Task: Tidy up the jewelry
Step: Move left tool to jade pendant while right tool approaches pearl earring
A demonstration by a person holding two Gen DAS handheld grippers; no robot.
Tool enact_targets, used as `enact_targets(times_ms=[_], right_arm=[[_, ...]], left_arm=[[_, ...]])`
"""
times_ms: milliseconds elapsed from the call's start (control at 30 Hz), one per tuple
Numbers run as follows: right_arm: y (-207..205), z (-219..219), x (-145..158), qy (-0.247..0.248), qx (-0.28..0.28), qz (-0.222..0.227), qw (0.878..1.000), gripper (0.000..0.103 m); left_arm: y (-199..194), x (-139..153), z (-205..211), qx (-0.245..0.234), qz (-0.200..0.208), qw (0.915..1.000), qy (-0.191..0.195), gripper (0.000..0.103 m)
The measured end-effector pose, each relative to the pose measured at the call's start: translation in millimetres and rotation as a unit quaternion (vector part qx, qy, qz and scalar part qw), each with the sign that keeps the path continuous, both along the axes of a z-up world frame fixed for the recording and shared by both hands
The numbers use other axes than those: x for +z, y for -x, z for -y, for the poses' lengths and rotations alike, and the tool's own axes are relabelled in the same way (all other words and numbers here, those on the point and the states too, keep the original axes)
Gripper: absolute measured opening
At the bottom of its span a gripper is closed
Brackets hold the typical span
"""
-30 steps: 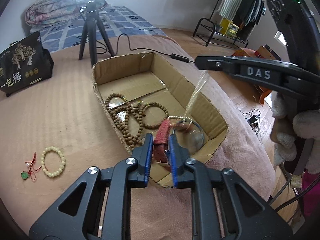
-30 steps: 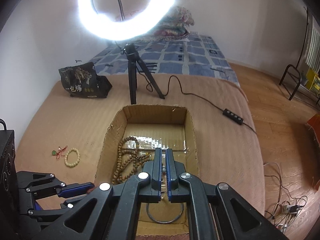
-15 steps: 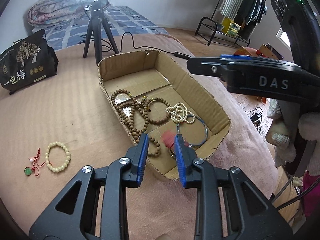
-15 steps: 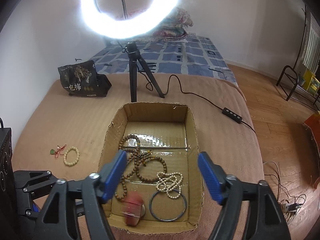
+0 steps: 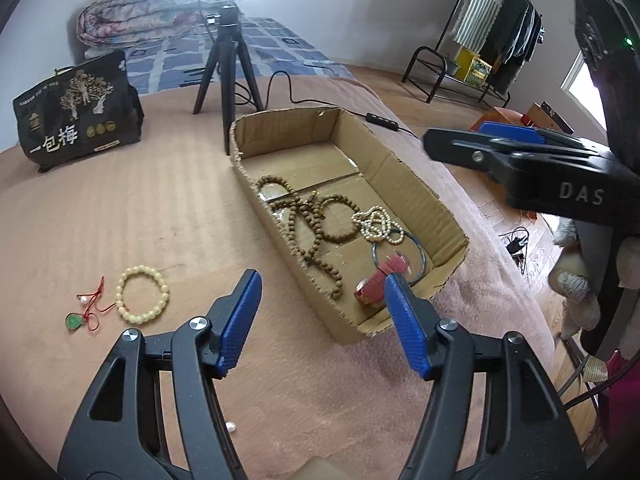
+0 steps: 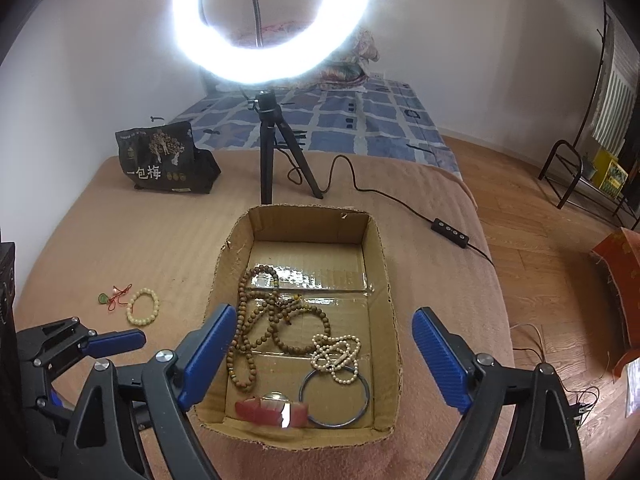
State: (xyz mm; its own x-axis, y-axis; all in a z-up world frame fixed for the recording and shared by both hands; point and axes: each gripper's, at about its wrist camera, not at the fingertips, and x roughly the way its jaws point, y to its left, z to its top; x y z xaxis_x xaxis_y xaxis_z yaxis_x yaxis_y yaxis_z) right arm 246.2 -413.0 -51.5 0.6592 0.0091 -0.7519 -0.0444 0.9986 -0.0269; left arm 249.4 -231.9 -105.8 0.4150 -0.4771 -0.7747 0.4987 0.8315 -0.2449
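Observation:
An open cardboard box (image 6: 382,280) (image 5: 432,200) lies on the tan blanket. In it are brown bead strands (image 6: 256,320) (image 5: 304,216), a white pearl strand (image 6: 336,354) (image 5: 376,222), a dark bangle (image 6: 334,398) (image 5: 416,256) and a red-strapped watch (image 6: 272,408) (image 5: 376,286) at the near end. A cream bead bracelet (image 5: 142,294) (image 6: 143,306) and a green pendant on red cord (image 5: 86,312) (image 6: 112,296) lie on the blanket left of the box. My left gripper (image 5: 322,320) is open and empty before the box's near corner. My right gripper (image 6: 324,356) is open and empty above the box.
A ring light on a black tripod (image 6: 266,148) stands behind the box, its cable and switch (image 6: 450,232) trailing right. A black printed bag (image 6: 166,160) sits at the back left. The bed edge drops to wooden floor (image 6: 560,264) on the right.
Both grippers opened. The left let go of the red watch, which now lies in the box's near end. The right let go of the pearl strand, now in the box. Both drew back.

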Motion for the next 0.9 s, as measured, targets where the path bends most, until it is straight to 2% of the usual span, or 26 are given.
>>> enact_targets(times_ms=[300,733,900], right_arm=[[23,-11,13,-0.01,0.006,0.025,1.0,0.091],[55,-58,9,-0.018,0.061,0.037,0.997,0.091],[66,-86,-1,-0.007,0.098,0.036,0.995,0.091]], left_arm=[[7,4,-53,0.024,0.024,0.9994,0.002,0.066],[4,5,-151,0.105,0.053,0.9916,-0.054,0.066],[1,-7,-180,0.131,0.041,0.988,-0.071,0.066]])
